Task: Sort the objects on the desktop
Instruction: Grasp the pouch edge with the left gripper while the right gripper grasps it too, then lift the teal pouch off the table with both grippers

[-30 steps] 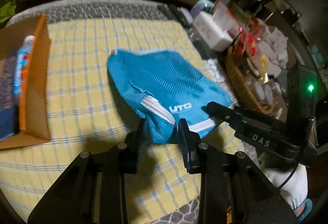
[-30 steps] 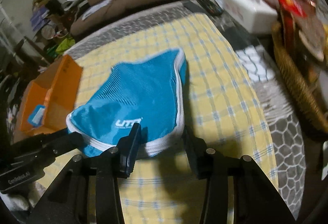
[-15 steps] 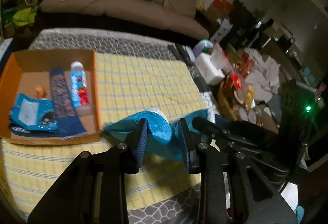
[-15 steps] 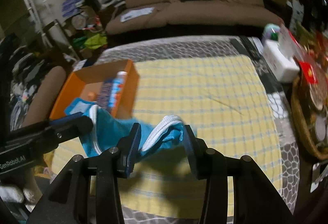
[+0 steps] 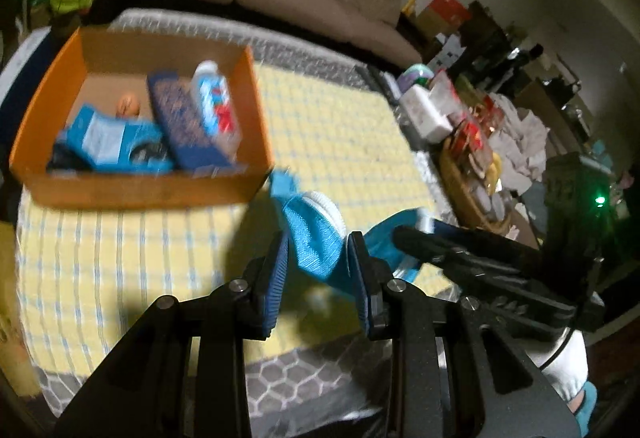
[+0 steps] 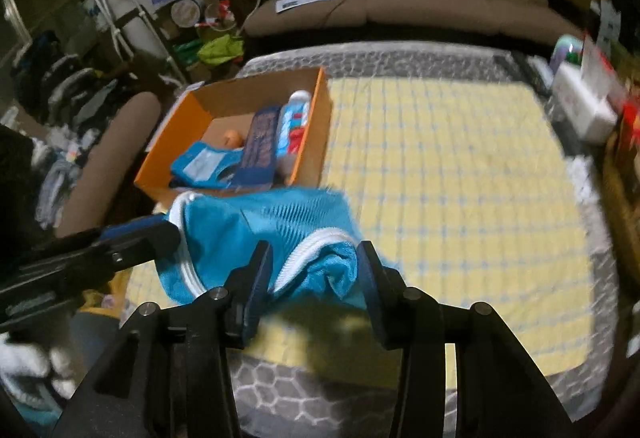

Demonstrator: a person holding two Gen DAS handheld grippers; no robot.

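One turquoise mesh garment [image 6: 256, 234] with white piping hangs above the yellow checked cloth [image 6: 460, 173], at about five o'clock from the single orange box [image 5: 148, 189]. Two grippers carry it: the left gripper [image 5: 318, 258] pinches one bunched end, the right gripper [image 6: 314, 270] clamps the other, both sets of jaws pressed on fabric. The box holds four visible items: a blue packet, a dark patterned case, a bottle and a small orange object.
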